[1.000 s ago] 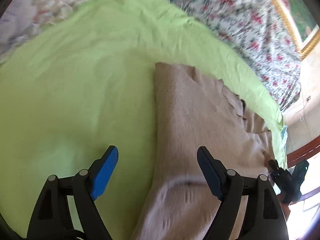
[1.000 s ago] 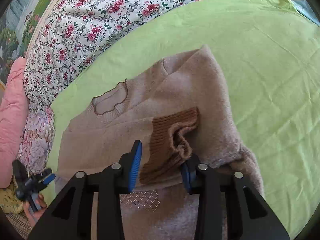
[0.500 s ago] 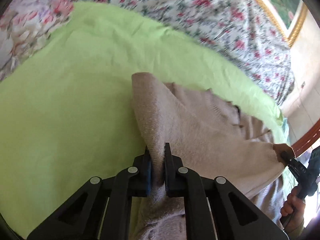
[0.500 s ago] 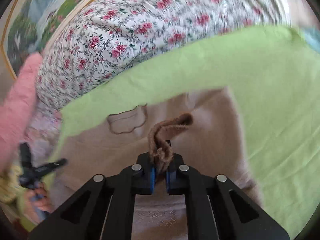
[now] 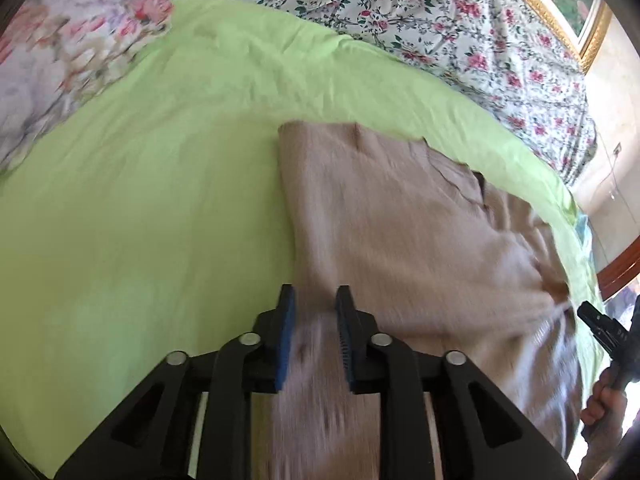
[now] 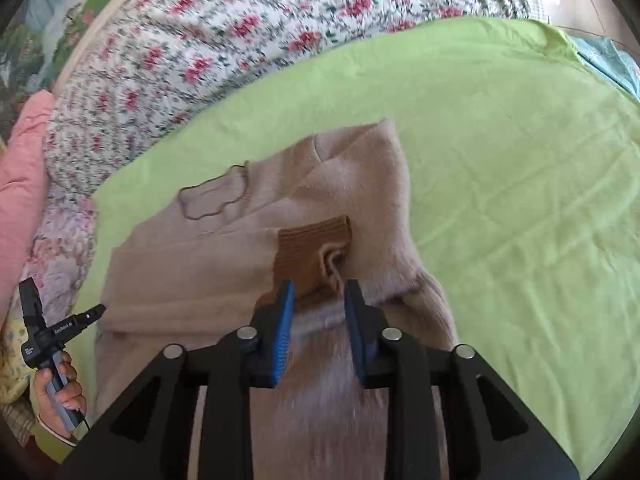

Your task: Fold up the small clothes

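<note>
A beige knit sweater [image 5: 400, 240] lies on the green sheet [image 5: 140, 220], one side folded inward. In the right wrist view the sweater [image 6: 192, 272] shows its neckline and a brown ribbed cuff [image 6: 312, 248] lying on the body. My left gripper [image 5: 314, 304] is part open, jaws a little apart over the sweater's folded left edge. My right gripper [image 6: 318, 292] is part open right at the brown cuff, which lies between and just ahead of the fingers. The other gripper shows at the edge of each view.
A floral quilt [image 5: 440, 20] lies beyond the green sheet [image 6: 520, 200]. A pink pillow [image 6: 20, 168] is at the left. A gold picture frame [image 5: 560, 20] hangs on the wall behind. A wooden bed edge [image 5: 620, 272] is at the right.
Half a second ago both grippers were shut on cloth and lifted it. Now both have opened a little, the sleeve with the cuff and the folded edge lie down on the sweater.
</note>
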